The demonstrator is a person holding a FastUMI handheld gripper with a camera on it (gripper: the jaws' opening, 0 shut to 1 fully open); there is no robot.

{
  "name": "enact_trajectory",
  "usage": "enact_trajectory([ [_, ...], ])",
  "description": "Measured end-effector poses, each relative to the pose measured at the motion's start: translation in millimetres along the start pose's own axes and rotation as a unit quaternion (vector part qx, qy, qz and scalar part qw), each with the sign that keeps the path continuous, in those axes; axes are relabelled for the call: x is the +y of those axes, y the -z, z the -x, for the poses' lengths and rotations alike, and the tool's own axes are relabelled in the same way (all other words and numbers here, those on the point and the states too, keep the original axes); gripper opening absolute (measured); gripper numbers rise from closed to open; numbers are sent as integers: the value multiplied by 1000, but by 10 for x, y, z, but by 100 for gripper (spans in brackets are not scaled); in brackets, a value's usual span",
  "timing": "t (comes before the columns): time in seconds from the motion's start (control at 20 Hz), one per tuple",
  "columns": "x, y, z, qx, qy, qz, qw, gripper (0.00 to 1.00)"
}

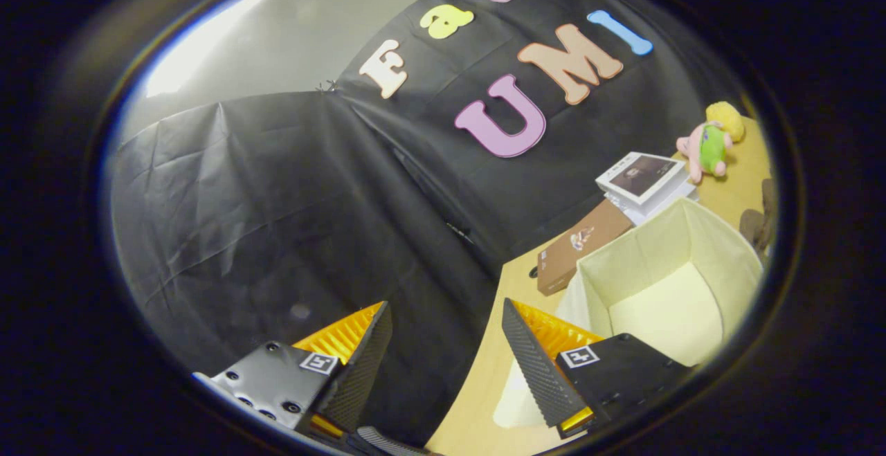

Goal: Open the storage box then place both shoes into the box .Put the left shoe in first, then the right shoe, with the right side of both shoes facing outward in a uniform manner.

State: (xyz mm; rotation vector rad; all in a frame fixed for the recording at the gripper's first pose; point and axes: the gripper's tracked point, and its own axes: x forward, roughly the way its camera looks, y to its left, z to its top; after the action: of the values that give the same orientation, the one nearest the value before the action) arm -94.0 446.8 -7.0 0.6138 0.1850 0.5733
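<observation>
The 2 fingers (446,345) are spread, grasping nothing; the box (664,283) stands open-topped on the tabletop (477,387), right of them.

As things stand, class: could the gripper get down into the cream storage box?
Probably yes. The gripper is open and holds nothing, and the storage box stands open-topped just ahead beside one finger. The brown box lies behind it, not between.

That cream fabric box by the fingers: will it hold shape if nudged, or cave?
The cream fabric storage box stands open, walls upright, so likely has stiffeners. Its cloth walls look thin and probably flex under a push. It looks empty, so likely light and apt to slide on the table. The gripper is open.
</observation>
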Motion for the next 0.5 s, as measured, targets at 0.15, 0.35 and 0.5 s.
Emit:
enact_trajectory([
  [0.15, -280, -326, 101, -20, 22, 28, 999, 100],
  [0.35, -843, -806, 279, -42, 83, 74, 993, 100],
  [0.5, -1337, -1026, 375, -35, 134, 85, 987, 100],
])
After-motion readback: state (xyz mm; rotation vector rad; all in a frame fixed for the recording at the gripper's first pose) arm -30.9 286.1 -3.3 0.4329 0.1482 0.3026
